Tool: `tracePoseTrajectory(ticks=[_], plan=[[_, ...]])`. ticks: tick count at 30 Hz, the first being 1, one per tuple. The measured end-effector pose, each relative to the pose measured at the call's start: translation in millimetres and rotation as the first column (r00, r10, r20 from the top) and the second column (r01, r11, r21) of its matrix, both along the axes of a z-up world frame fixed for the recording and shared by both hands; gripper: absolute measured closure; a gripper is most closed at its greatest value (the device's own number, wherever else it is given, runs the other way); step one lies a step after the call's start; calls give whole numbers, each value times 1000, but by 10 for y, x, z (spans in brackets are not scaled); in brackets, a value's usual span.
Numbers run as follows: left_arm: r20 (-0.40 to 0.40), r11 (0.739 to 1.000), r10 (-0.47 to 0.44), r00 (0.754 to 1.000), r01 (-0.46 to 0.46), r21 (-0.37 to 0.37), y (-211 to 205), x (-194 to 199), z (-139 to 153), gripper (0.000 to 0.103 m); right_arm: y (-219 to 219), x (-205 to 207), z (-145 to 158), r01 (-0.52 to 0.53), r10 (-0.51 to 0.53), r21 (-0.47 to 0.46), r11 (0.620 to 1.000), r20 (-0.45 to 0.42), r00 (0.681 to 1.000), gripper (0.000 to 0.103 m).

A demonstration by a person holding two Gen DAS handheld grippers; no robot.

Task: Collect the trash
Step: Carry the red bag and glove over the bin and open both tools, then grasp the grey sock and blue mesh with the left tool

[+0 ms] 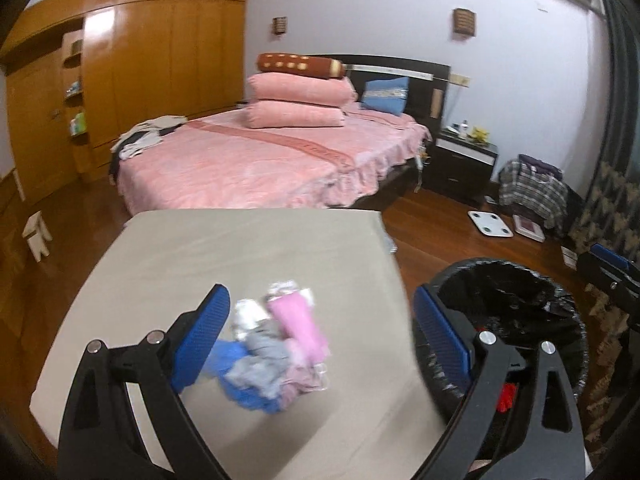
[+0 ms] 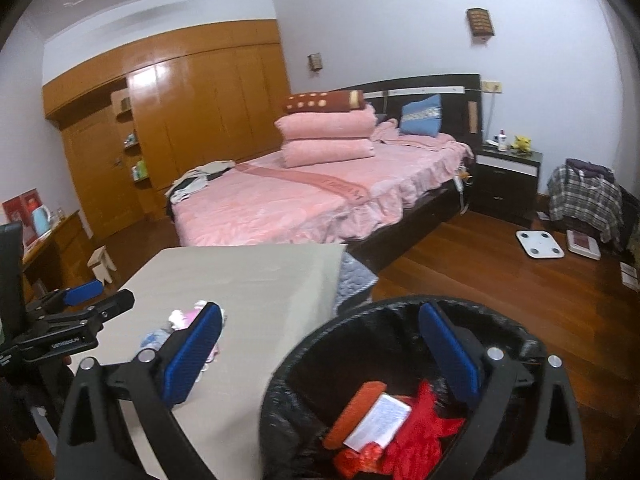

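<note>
A pile of trash (image 1: 276, 344) lies on the beige table (image 1: 200, 256): a pink wrapper, white, grey and blue crumpled pieces. My left gripper (image 1: 320, 320) is open and empty, above the pile. A bin with a black liner (image 1: 512, 300) stands to the right of the table. In the right wrist view the bin (image 2: 320, 344) holds red and orange trash (image 2: 404, 432) and a white packet. My right gripper (image 2: 320, 340) is open and empty, over the bin's near left rim. The trash pile (image 2: 180, 324) shows partly behind its left finger. The left gripper (image 2: 80, 300) shows at the far left.
A bed with a pink cover (image 1: 260, 160) stands behind the table. A wooden wardrobe (image 1: 140, 60) lines the left wall. A small stool (image 1: 36, 236), a white scale (image 1: 490, 224), a nightstand (image 1: 460, 160) and a clothes-covered chair (image 1: 532, 192) stand on the wooden floor.
</note>
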State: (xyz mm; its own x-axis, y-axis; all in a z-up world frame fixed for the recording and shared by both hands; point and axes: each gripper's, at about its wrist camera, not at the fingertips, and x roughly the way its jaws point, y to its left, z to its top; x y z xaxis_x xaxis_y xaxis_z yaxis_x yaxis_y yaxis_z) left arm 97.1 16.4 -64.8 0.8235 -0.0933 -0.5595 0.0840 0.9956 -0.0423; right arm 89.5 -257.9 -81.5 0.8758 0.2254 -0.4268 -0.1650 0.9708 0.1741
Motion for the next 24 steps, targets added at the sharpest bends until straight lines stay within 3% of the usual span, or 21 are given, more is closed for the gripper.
tracePoseTrajectory(ticks=[15,24], plan=[[-37,983,179,983,-178,35,852,-159,-224,13,784,189,-260,-138,138,0,990,-40,990,6],[-89,979,199,976,-195,54,1038,-137,-487,13,1190,295,-501,-213,211,-15,977,-98,973,11]])
